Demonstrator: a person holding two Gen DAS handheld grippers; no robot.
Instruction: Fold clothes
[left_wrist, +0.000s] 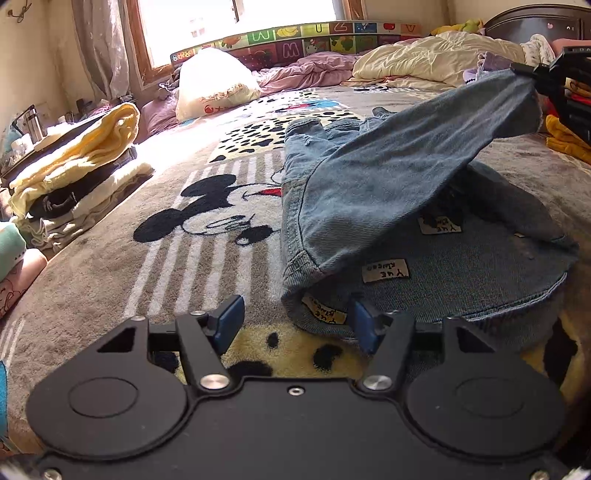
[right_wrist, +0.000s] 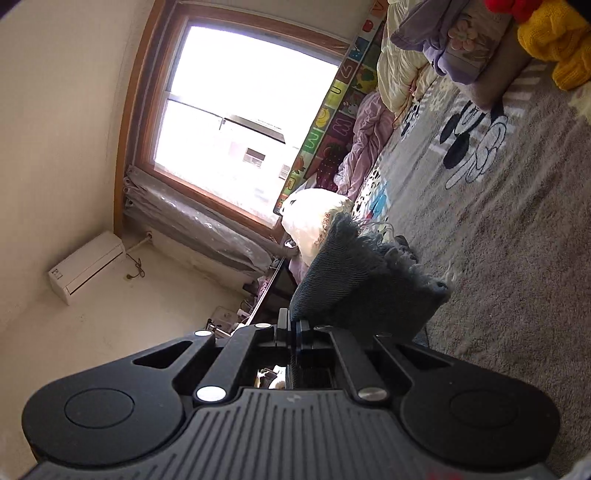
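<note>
Left wrist view shows the left tool (left_wrist: 295, 321) low over the bed, its blue-padded fingers (left_wrist: 231, 323) spread wide with nothing between them; the right-hand pad sits just at the near edge of the denim jeans (left_wrist: 424, 229), whether touching I cannot tell. The jeans lie on the grey cartoon-mouse blanket (left_wrist: 207, 229) that covers the bed, their lower layer flat and bearing small cream patches with lettering. One leg of the jeans is lifted off that layer and stretched up and away from the left tool to the right tool (left_wrist: 532, 74), seen at the far upper edge as a black frame pinching the frayed hem. Right wrist view, rolled sideways, has the right tool (right_wrist: 294, 332) closed tight on that same hem of the jeans (right_wrist: 365, 291), the dark fringed denim bunching out just beyond its fingers. Beyond the jeans on the bed sit a white plastic bag (left_wrist: 214, 85), a crumpled pink sheet (left_wrist: 306, 70) and a cream quilt (left_wrist: 424, 55), all against a colourful alphabet board (left_wrist: 295, 38) under the window (right_wrist: 236, 110). To the side of the jeans away from the right tool, at the bed's edge, is a stack of folded clothes (left_wrist: 74, 173) topped by a yellow piece. A yellow knit garment (right_wrist: 557, 40) lies near the quilt.
</note>
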